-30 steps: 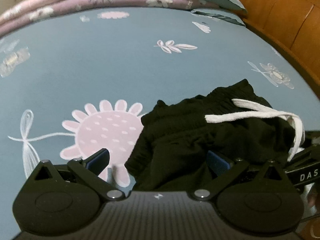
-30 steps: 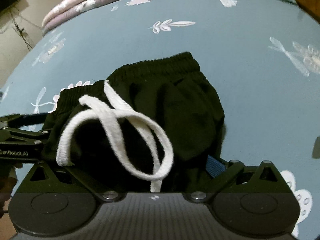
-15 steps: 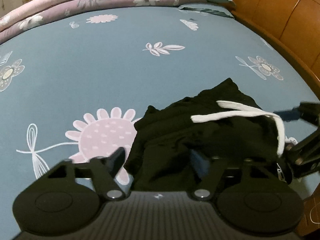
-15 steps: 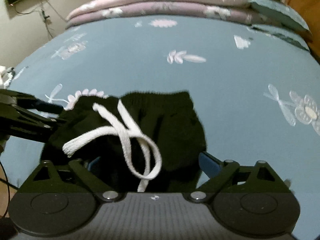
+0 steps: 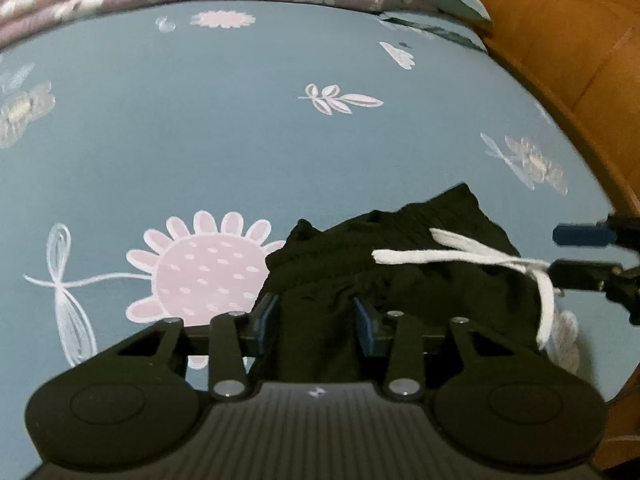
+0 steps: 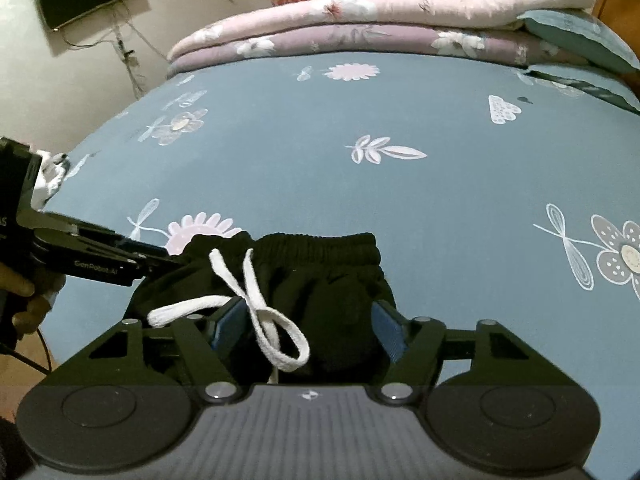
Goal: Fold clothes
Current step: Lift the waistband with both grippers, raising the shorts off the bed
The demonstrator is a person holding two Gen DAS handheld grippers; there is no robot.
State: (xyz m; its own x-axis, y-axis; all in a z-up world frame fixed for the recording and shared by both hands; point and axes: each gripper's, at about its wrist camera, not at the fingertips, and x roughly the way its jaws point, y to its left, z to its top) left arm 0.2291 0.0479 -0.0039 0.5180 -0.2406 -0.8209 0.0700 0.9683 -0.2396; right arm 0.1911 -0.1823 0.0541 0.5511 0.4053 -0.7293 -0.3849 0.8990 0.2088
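Black shorts (image 5: pixel 400 280) with a white drawstring (image 5: pixel 440 256) lie bunched on the blue flowered bedsheet (image 5: pixel 200 140). My left gripper (image 5: pixel 316 318) has its blue pads pressed against a fold at the shorts' near left edge. In the right wrist view its fingers (image 6: pixel 160 260) meet at the waistband corner. My right gripper (image 6: pixel 310 328) is open, its fingers straddling the lower part of the shorts (image 6: pixel 320 264) and the drawstring loop (image 6: pixel 256 304). In the left wrist view the right gripper (image 5: pixel 580 254) shows a gap between its fingers beside the drawstring's end.
Folded pink and purple quilts (image 6: pixel 360 20) and a teal pillow (image 6: pixel 580 36) are stacked at the bed's far end. A wooden headboard (image 5: pixel 560 40) runs along the right side. A person's hand (image 6: pixel 24 300) holds the left gripper at the bed's left edge.
The left gripper's fingers have come together from wide open onto the shorts' fold. The right gripper has pulled back and risen, and its fingers stand closer together around the fabric.
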